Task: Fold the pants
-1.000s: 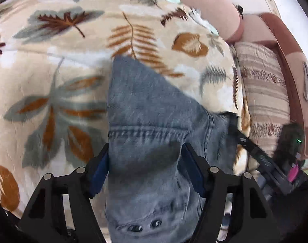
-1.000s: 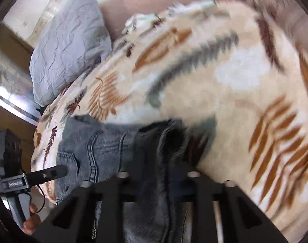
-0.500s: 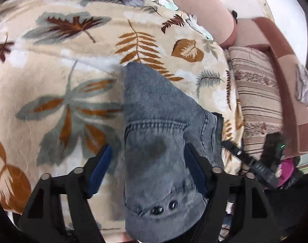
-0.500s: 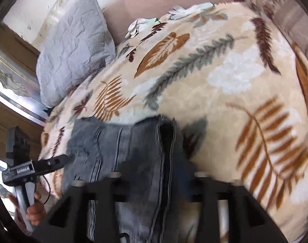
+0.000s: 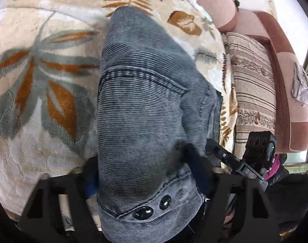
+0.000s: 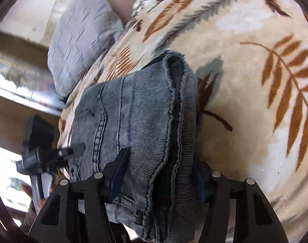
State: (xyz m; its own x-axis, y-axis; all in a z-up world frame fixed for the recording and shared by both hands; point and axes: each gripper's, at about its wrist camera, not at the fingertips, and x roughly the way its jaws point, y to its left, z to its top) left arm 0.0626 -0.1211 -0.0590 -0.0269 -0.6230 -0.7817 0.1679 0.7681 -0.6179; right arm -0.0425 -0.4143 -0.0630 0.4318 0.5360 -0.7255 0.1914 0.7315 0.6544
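both cameras have neared the folded grey pants (image 5: 141, 125); both jaws straddle them, spread wide; no readable writing.

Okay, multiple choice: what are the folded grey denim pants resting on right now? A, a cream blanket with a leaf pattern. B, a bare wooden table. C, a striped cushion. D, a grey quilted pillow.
A: the folded grey denim pants lie on the cream leaf-patterned blanket, which shows around them in both wrist views; the grey quilted pillow and striped cushion sit off to the sides.
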